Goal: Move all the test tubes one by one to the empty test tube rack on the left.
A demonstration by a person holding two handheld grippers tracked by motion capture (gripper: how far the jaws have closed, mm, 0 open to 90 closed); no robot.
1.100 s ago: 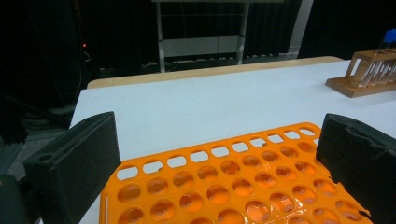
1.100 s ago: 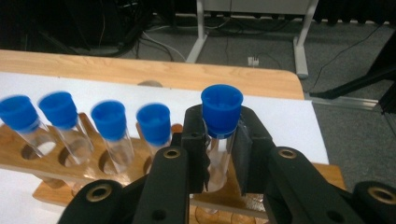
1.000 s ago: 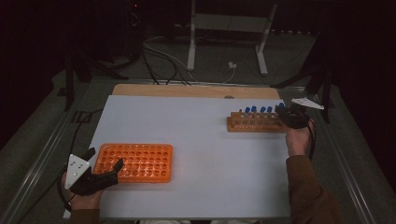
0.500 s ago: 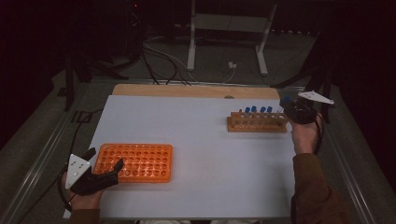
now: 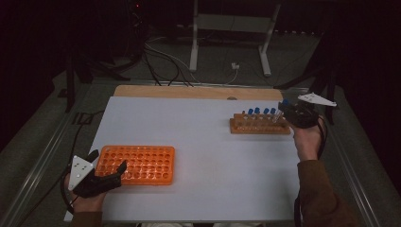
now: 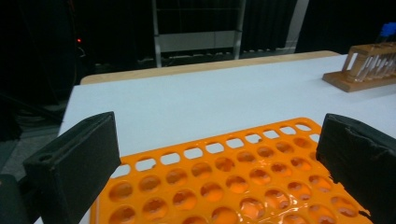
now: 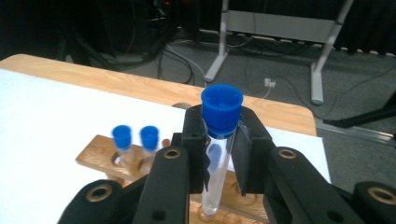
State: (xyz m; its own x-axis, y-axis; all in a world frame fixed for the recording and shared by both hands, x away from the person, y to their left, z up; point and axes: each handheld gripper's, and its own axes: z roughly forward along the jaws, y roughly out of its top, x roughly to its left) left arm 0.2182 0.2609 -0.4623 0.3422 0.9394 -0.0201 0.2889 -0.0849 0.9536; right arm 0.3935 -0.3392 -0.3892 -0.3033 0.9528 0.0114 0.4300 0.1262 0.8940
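We take the wooden tube rack (image 5: pixel 260 125) as our landmark; it stands on the white table top (image 5: pixel 208 132), near the far right corner, and holds several clear tubes with blue caps (image 5: pixel 257 111) upright in its holes.

We see the right gripper (image 5: pixel 286 113) at the right end of the wooden tube rack, just above it; its jaws are clamped on a clear test tube (image 7: pixel 219 163) with a blue screw cap (image 7: pixel 222 109); the pads press on the glass just below the cap; the tube stands close to upright, and its lower end hangs just over the top board of the rack (image 7: pixel 107 154); we cannot tell whether the tip touches the board or sits in a hole; two capped tubes (image 7: pixel 135 140) stand in the rack to the left of the held tube in the right gripper view.

We see the orange multi-well rack (image 5: pixel 139 163) well apart from the wooden tube rack, towards the near left of the table top; its wells (image 6: pixel 233 182) show no tubes.

We see the left gripper (image 5: pixel 108 165) at the left end of the orange multi-well rack; its jaws stand apart, one on either side of that end; the black pads (image 6: pixel 74 163) sit beside the orange rim, and we cannot tell whether they touch it.
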